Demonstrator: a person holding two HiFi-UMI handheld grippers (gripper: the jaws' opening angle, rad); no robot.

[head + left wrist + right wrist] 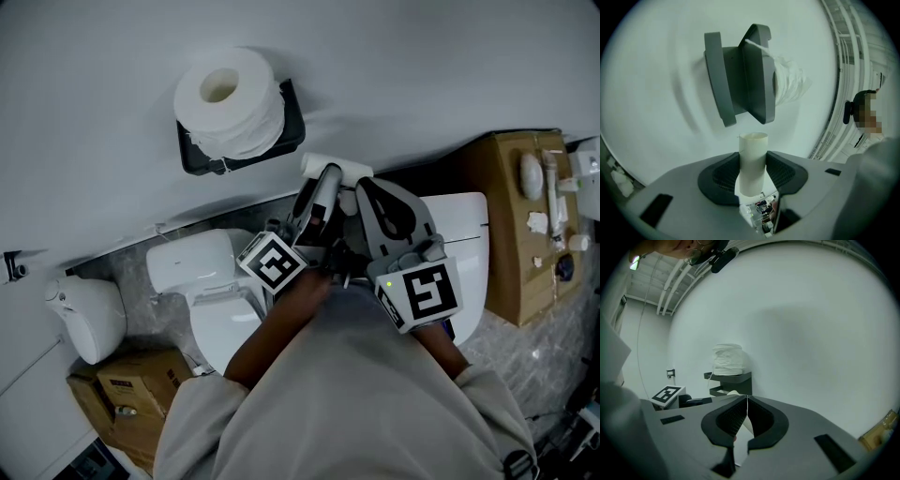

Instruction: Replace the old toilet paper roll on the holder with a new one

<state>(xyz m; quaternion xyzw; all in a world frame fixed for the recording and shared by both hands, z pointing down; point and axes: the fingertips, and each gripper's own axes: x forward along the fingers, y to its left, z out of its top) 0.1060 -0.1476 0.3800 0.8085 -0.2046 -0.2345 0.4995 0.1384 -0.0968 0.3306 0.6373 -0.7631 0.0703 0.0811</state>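
A full white toilet paper roll (230, 101) rests on top of the dark wall holder (292, 122). In the left gripper view the holder (740, 79) is turned sideways, with the roll (790, 84) to its right. My left gripper (328, 176) is shut on an empty pale cardboard tube (336, 166), held just right of and below the holder. In its own view the tube (753, 159) stands upright between the pads of my left gripper (753, 169). My right gripper (360, 187) is shut right beside the tube. From the right gripper (747, 398) I see the roll (727, 358) and holder (733, 378) ahead on the left.
Below the holder stand a white toilet (220, 300) and its tank (459, 220). A white bin (89, 317) and a cardboard box (131, 389) sit at the left. A taller cardboard box (516, 234) with small items is at the right. A small bracket (11, 265) is fixed to the wall.
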